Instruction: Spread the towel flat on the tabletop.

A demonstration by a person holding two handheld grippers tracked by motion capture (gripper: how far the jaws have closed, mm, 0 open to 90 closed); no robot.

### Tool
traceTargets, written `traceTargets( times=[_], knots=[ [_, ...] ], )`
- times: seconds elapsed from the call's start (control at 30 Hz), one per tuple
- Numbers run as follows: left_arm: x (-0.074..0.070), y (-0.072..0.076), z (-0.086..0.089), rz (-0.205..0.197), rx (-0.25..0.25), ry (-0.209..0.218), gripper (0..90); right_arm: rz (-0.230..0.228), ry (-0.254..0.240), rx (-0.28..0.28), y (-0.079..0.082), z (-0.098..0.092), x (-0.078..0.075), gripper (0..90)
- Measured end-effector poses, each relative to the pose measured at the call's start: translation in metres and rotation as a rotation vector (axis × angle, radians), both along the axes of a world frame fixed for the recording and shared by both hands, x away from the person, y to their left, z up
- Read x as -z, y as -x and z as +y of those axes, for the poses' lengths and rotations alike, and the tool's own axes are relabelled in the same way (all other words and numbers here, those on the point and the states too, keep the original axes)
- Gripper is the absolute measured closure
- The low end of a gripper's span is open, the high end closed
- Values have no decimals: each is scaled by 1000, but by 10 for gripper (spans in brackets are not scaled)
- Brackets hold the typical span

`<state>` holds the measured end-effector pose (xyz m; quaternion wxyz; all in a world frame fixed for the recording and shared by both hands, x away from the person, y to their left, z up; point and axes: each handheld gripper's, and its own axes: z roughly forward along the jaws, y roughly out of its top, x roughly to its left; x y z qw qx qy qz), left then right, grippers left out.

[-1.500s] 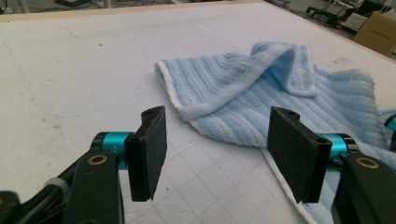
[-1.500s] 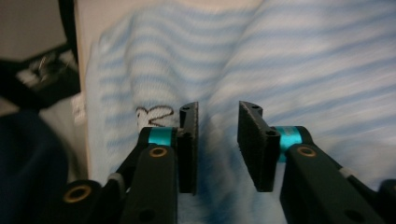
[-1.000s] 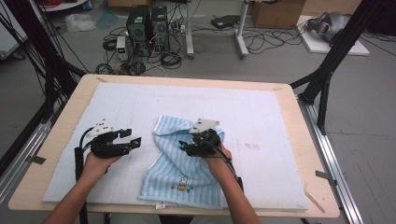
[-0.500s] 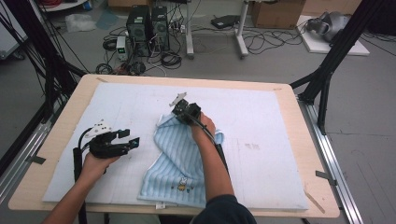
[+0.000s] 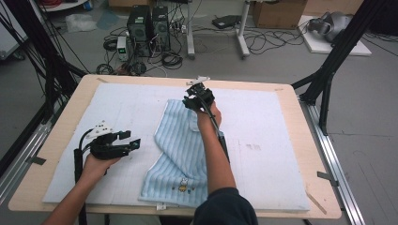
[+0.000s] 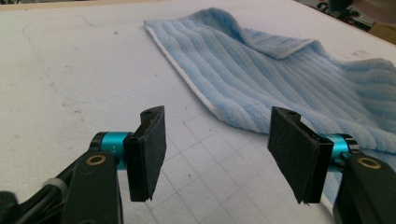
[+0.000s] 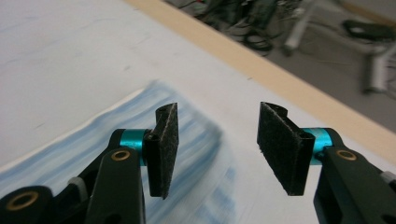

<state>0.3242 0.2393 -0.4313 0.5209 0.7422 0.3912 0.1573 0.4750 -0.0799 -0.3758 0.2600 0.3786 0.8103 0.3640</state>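
Left gripper view: ribbed blue terry towel [image 6: 289, 88]; white foam mat [image 6: 84, 74]

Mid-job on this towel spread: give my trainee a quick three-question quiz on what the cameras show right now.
1. True or false: the right gripper is clamped on the blue towel.
2. Which gripper is at the towel's far end? A) left B) right
3. What does the towel lie on?

Key:
1. False. In the right gripper view the jaws stand apart with nothing between them; they have just been opening.
2. B. The left gripper sits open beside the towel's left edge, off the cloth.
3. A white mat covering the wooden table.
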Motion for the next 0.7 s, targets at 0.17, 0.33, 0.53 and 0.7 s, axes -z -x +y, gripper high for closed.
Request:
traceTargets(
  times=[0.17,0.33,0.53,0.7],
  knots=[
    [0,0,-1,-1,1,-1,376,35,8,-114,37,-21,9,451],
    [1,-1,-1,-1,-1,3,376,112,72,-205,60,-21,35,402],
    [1,0,-2,-2,3,-1,376,185,136,-224,56,-23,55,740],
    [1,-1,-1,2,-1,2,376,114,184,-101,40,-40,47,836]
  ],
)
